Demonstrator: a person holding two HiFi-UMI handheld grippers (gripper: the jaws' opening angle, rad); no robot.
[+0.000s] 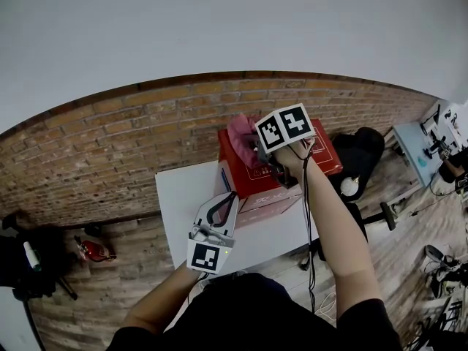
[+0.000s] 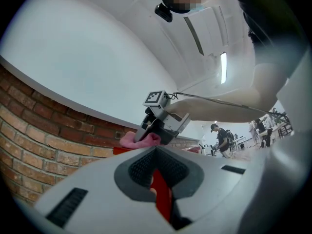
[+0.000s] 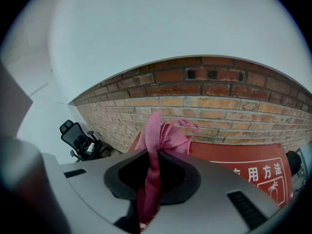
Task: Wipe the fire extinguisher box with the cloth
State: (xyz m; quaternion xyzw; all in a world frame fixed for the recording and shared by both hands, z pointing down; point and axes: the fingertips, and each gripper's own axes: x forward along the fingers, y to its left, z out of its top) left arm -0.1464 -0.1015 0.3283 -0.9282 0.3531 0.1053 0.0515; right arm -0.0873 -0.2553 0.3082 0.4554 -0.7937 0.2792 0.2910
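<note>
A brick wall (image 1: 131,145) is seen ahead of the right gripper (image 3: 152,179), with a plain white wall (image 1: 219,20) above it. A white table (image 1: 179,196) is set by the brick, below the left gripper (image 1: 219,212). A black chair (image 3: 80,138) is placed left of the right gripper, and wood floor (image 1: 395,262) is laid to its right. A strip light (image 2: 224,67) is lit above the left gripper.

The right gripper (image 1: 257,151) and cloth (image 1: 240,131) hide part of the fire extinguisher box (image 1: 325,156) in the head view.

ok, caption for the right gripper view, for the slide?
Right gripper shut on the pink cloth beside the red fire extinguisher box, brick wall behind.
</note>
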